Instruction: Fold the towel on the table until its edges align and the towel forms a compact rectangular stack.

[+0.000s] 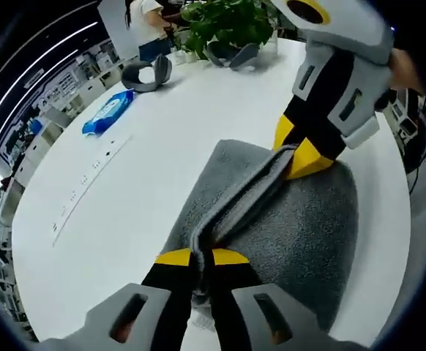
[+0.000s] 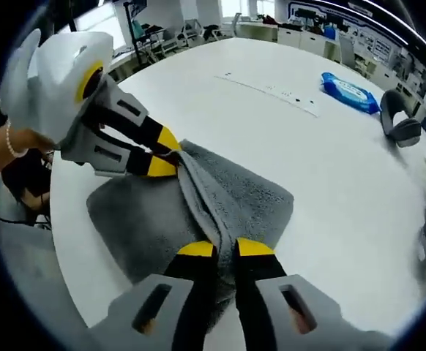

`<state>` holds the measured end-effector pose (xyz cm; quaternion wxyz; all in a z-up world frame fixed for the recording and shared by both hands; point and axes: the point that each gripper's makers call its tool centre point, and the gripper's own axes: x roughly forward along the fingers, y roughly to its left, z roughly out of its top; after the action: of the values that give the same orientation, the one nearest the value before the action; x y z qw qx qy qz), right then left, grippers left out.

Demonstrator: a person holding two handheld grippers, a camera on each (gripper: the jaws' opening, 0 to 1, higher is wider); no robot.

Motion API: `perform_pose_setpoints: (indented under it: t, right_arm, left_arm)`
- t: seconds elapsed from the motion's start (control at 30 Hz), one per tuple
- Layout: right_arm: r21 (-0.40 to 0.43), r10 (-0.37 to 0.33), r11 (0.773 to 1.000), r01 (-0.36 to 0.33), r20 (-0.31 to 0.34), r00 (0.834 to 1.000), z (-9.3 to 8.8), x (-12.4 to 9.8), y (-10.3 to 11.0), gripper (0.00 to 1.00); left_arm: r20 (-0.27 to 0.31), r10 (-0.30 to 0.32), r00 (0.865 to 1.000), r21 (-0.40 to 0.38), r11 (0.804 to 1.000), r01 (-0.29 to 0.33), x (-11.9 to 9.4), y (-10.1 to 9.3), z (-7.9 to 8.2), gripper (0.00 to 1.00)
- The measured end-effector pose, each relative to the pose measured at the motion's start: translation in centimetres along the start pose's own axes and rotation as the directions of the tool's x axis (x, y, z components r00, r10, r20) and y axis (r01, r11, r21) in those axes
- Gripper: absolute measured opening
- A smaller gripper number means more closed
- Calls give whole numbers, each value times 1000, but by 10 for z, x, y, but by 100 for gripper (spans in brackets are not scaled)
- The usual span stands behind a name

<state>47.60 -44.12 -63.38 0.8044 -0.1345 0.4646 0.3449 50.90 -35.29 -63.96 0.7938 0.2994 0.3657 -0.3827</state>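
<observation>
- In the left gripper view the towel point(image 1: 301, 219) lies on the table point(image 1: 162, 139), toward 5 o'clock.
- The left gripper point(image 1: 202, 257) at 6 o'clock and the right gripper point(image 1: 295, 157) at 1 o'clock each pinch its raised fold.
- A packet point(image 1: 107, 112) lies at 10 o'clock, a plant point(image 1: 224, 22) at 12 on the far edge.

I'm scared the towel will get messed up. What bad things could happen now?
Both grippers pinch the same raised edge of the gray towel: the left gripper at one end, the right gripper at the other. If one lets go early, the fold may flop open. If they pull apart unevenly, the edges may end up crooked. The towel also lies near the white table edge, so dragging could slide it off.
</observation>
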Motion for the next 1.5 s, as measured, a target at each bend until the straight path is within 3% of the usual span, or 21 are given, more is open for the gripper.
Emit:
perform_pose_setpoints:
  t: [0.07,0.13,0.27,0.4,0.47,0.7,0.8,0.9,0.97,1.0,1.07,1.13,1.17,1.2,1.23,1.3,1.33,1.37,1.4,1.43,1.5]
  right_arm:
    - [0,1,1000,-1,-2,1000,0,0,0,6]
    - [6,1,1000,-1,4,1000,2,-1,0,7]
    - [-4,-8,1000,9,59,998,11,-10,-1,12]
    - [20,-31,999,28,179,983,27,-28,-3,23]
    - [40,-35,999,27,229,973,30,-40,-5,24]
    - [113,-57,993,22,311,949,23,-71,-6,23]
    - [126,-58,992,20,311,948,14,-75,-2,19]
    - [146,-77,989,29,335,939,6,-82,4,20]
    - [175,-93,984,18,430,898,12,-95,10,22]
    - [192,-96,981,8,455,885,13,-99,12,22]
    - [226,-93,974,-24,490,867,11,-108,18,23]
    - [239,-109,971,-23,523,845,11,-119,21,26]
    - [243,-115,970,-22,536,837,11,-124,23,28]
    - [243,-125,970,-16,556,822,10,-131,26,31]
    - [237,-127,971,-13,567,814,10,-135,29,34]
    - [220,-129,975,-3,582,803,8,-142,36,42]
    - [207,-156,978,35,604,782,7,-149,38,46]
    - [205,-164,978,46,609,776,7,-152,39,50]
    - [207,-185,976,70,619,763,3,-158,42,53]
    - [208,-190,975,74,620,762,2,-159,43,55]
    - [212,-208,973,93,624,753,-4,-166,47,54]
  left_arm:
    - [26,3,1000,-14,1000,-3,0,0,0,7]
    - [32,14,999,-82,997,-11,-4,3,1,8]
    - [65,46,997,-129,991,-38,-20,10,8,12]
    - [127,53,991,-182,983,-29,-39,13,15,19]
    - [171,78,982,-194,980,-44,-49,18,21,21]
    - [259,176,950,-232,966,-116,-86,31,23,25]
    - [288,169,943,-315,946,-74,-94,21,17,25]
    - [290,187,939,-342,936,-80,-101,10,5,27]
    - [324,214,922,-394,916,-74,-110,3,0,30]
    - [342,219,914,-444,895,-49,-115,-4,-2,32]
    - [368,238,899,-499,866,-25,-125,-11,-6,32]
    - [388,267,882,-508,860,-37,-135,-13,-8,35]
    - [403,286,869,-533,846,-31,-143,-15,-8,38]
    - [406,287,868,-537,843,-27,-145,-15,-9,40]
    - [424,295,856,-557,830,-10,-153,-18,-9,42]
    - [449,328,831,-562,827,-22,-166,-20,-9,49]
    - [466,354,811,-559,828,-41,-175,-21,-9,53]
    - [475,369,799,-561,826,-48,-180,-23,-9,60]
    - [493,392,777,-566,822,-55,-187,-25,-9,64]
    - [505,403,763,-568,821,-57,-192,-26,-8,68]
    - [513,399,760,-563,825,-54,-200,-35,-9,73]
